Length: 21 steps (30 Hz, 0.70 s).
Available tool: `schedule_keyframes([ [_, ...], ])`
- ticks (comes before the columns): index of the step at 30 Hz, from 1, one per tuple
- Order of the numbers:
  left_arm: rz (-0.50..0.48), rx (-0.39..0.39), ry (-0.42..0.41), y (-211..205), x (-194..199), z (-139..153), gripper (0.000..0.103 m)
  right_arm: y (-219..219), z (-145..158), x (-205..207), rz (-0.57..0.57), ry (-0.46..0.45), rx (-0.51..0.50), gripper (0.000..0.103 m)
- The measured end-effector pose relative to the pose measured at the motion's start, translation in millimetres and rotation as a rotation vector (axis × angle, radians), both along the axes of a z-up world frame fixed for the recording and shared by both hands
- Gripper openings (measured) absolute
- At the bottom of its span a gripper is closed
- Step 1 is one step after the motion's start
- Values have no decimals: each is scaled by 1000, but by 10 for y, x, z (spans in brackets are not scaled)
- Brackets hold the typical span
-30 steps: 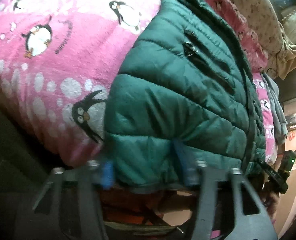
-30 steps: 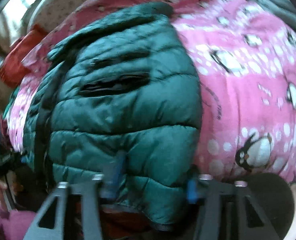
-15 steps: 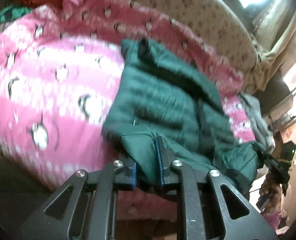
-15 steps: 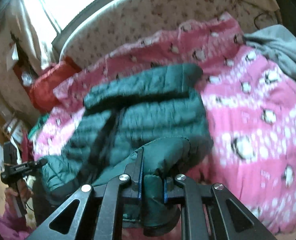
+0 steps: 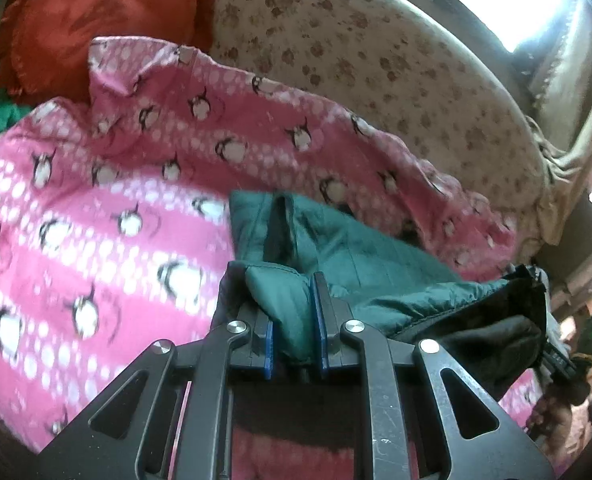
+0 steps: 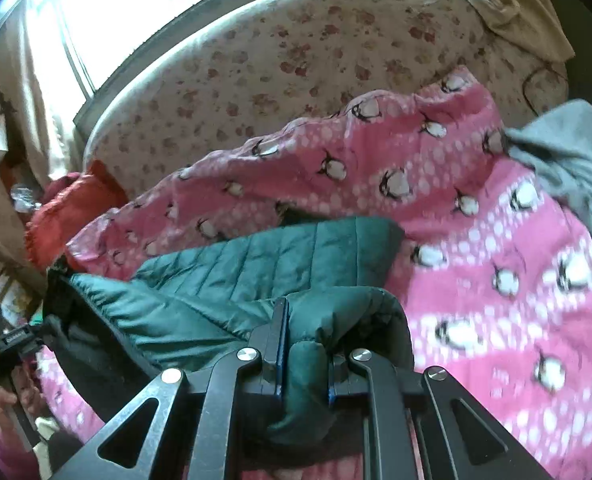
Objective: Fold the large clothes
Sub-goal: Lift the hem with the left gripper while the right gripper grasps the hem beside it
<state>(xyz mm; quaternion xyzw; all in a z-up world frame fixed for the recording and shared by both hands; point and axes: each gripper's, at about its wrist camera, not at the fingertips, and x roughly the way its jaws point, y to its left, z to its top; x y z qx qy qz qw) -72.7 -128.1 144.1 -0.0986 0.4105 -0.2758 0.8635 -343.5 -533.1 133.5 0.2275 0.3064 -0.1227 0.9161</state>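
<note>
Both the left gripper [image 5: 294, 320] and right gripper [image 6: 305, 354] are clamped on bunched corners of the jacket [image 6: 264, 258], lifted over the blanket [image 5: 96, 200].

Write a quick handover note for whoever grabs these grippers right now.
Left gripper: shut on the green puffer jacket, at a hem corner.
Right gripper: shut on the jacket's other hem corner.
The hem is raised off the pink penguin blanket; the collar end lies on it.
Done: both corners gripped and raised.
Left: probably carry the hem over towards the collar, release, then fold again.
</note>
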Motion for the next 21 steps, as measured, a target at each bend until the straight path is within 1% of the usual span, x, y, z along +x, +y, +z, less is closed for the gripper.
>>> schedule_keyframes([
  [3,25,14,-14,-152,231,11,15,-170,-49,285,-21,23,-10,13],
  [5,41,28,4,-278,407,-15,15,-285,-92,452,-37,32,-13,13],
  [7,61,39,28,-395,587,-83,15,-383,-136,608,-43,44,-8,13],
  [9,78,55,36,-498,738,-164,15,-461,-194,784,-49,66,-6,13],
  [12,93,93,60,-633,917,-304,15,-575,-294,992,-54,91,-4,13],
  [15,108,99,108,-705,1105,-521,15,-715,-486,1194,-70,129,27,13],
  [17,111,94,123,-731,1182,-613,16,-766,-616,1295,-85,150,40,13],
  [20,113,72,137,-762,1255,-674,18,-810,-787,1403,-114,165,53,13],
  [21,107,75,136,-782,1274,-676,18,-817,-847,1442,-119,170,58,16],
])
